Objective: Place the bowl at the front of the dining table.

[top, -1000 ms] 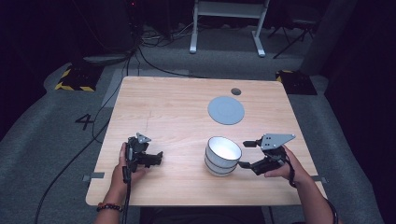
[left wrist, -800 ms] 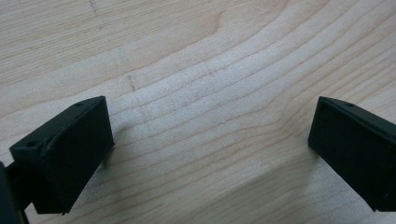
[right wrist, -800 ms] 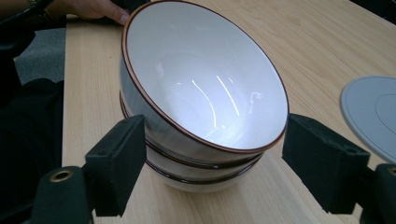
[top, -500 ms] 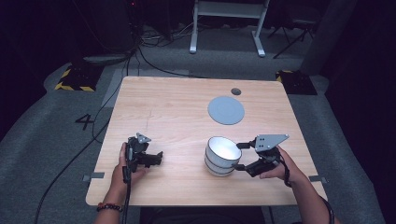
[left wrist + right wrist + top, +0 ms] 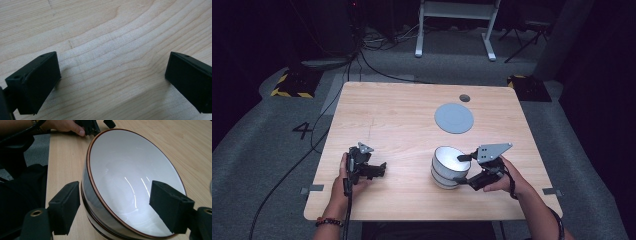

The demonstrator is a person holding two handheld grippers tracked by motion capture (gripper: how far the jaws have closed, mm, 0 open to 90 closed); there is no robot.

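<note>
A stack of white bowls with a brown rim [image 5: 446, 164] stands on the wooden table [image 5: 387, 115], front right of centre. My right gripper [image 5: 465, 171] is open at the stack's right side. In the right gripper view its jaws straddle the top bowl's [image 5: 130, 177] near wall, one pad outside and one inside, with small gaps to the wall; the right gripper [image 5: 117, 205] holds nothing. My left gripper [image 5: 379, 169] rests low at the front left, and its open jaws frame bare wood with the left gripper [image 5: 112, 80] empty.
A flat grey disc [image 5: 454, 118] lies behind the bowls, and a small dark hole [image 5: 465, 97] sits near the table's far edge. The person's other hand [image 5: 72, 126] shows beyond the bowl. Cables run over the grey floor [image 5: 287, 150] at the left.
My right gripper has moved left from beside the stack until its open jaws straddle the top bowl's rim. The left gripper has stayed in place.
</note>
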